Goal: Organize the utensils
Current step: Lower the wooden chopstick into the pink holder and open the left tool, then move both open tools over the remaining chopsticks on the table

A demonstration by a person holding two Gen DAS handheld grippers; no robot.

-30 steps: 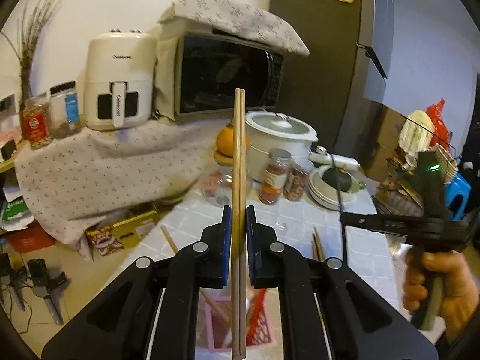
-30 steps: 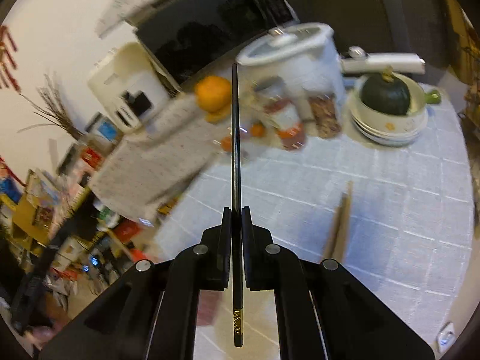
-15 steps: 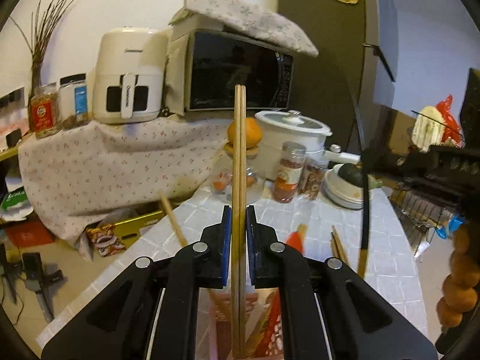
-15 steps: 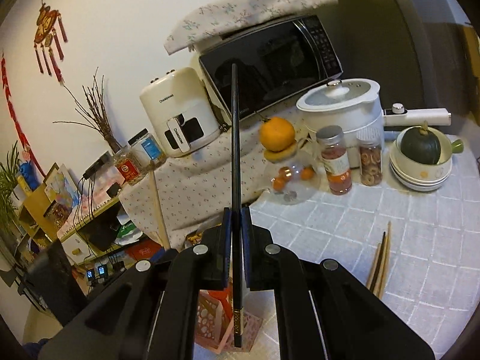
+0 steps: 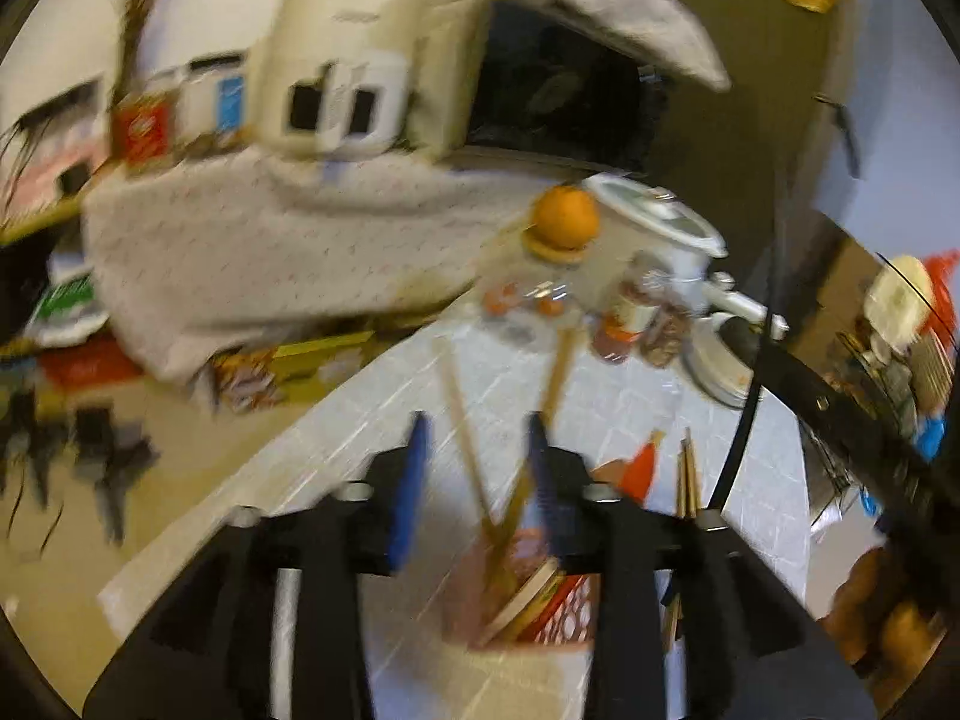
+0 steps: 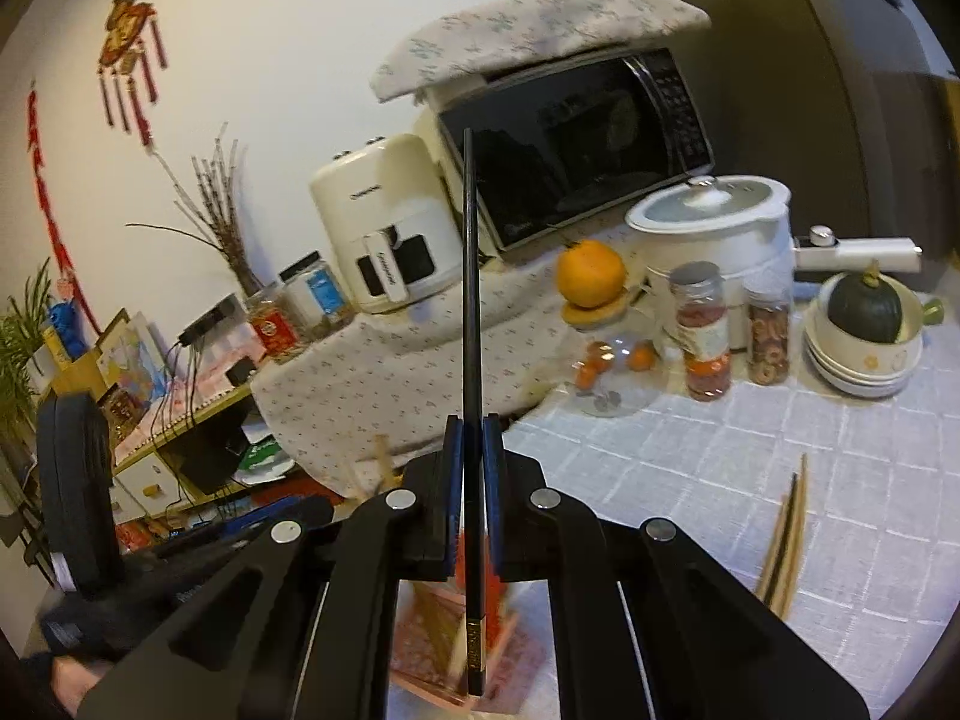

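A black microwave (image 6: 576, 144) is seen under a flowery cloth (image 6: 534, 24). Left of it stands a white air fryer (image 6: 384, 228); right of it, a rice cooker (image 6: 714, 228).

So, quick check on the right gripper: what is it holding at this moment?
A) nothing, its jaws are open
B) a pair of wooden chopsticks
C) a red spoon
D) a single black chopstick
D: in the right wrist view the right gripper has its jaws closed on a black chopstick standing upright, its lower end over the pink utensil holder.
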